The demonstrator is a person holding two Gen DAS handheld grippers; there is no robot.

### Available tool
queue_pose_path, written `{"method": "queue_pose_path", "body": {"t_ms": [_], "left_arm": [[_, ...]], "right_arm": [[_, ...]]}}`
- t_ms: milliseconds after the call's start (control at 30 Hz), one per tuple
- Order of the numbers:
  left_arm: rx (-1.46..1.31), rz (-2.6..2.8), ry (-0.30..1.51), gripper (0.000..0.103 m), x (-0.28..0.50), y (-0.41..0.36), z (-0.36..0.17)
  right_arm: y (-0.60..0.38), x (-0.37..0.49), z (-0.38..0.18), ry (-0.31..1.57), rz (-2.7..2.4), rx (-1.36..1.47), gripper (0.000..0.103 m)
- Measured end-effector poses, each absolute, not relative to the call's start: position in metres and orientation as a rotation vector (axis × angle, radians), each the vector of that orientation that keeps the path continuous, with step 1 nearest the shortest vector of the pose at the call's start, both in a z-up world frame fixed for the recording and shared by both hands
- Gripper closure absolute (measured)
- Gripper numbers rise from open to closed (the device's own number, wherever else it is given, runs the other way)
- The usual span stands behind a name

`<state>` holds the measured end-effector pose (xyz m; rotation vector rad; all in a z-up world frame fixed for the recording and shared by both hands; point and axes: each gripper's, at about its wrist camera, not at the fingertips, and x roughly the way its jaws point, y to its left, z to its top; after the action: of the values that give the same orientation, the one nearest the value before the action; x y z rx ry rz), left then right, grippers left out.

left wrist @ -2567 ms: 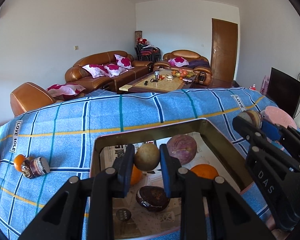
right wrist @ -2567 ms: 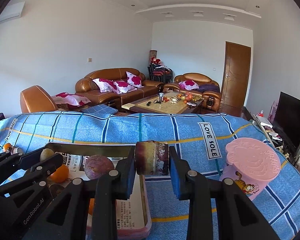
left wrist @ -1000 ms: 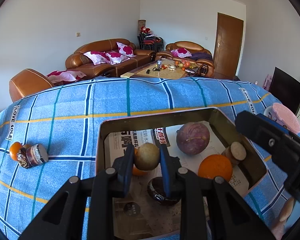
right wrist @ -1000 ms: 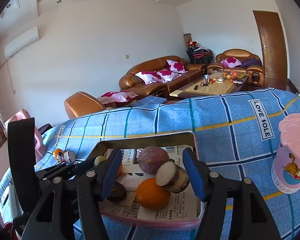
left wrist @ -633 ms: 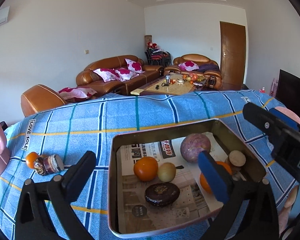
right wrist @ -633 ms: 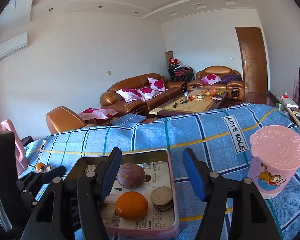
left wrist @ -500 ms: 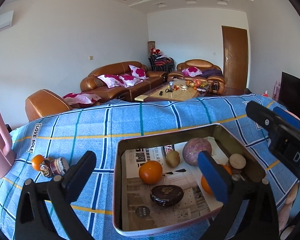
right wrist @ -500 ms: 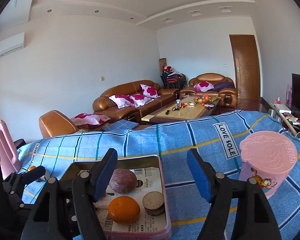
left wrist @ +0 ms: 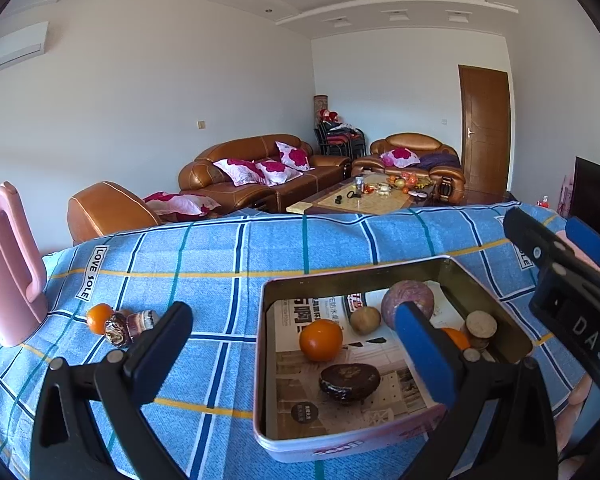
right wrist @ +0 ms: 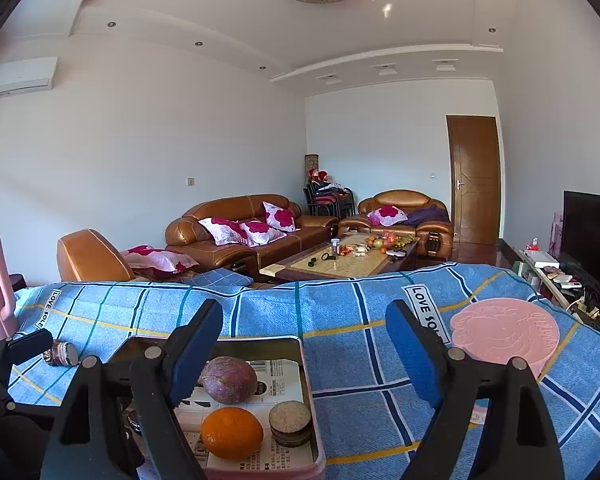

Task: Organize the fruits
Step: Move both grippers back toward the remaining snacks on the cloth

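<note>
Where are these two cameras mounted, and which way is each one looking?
Left wrist view: sits on the left hand-held gripper, looking along its wide-open fingers across the blue checked cloth at the pink-rimmed metal tray of fruit; the right hand-held gripper shows at the right edge.
Right wrist view: sits on the right hand-held gripper, open and empty, facing the sofas; the left one shows at lower left.
Both show: the tray, its purple round fruit, the pink jug, the brown leather sofas.
</note>
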<state>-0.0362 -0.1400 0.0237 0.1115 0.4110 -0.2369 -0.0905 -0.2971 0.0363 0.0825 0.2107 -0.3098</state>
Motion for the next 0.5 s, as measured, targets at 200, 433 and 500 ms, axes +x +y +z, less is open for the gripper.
{"method": "queue_pose_path", "body": {"t_ms": [200,433,500], "left_arm": [[0.077,-0.217,0.373,0.000,-0.046,-0.128,0.027],[0.085,-0.195,0.368,0.000,-0.054,-0.118,0.026],[0.088,-0.198,0.367,0.000,-0.055,-0.114,0.026]], "right_arm": [[-0.298,-0.095,0.033,0.230,-0.335,0.107,0.018],[-0.286,-0.110,0.036,0.205,-0.366,0.099,0.018],[-0.283,-0.115,0.036,0.199,-0.371,0.107,0.018]]}}
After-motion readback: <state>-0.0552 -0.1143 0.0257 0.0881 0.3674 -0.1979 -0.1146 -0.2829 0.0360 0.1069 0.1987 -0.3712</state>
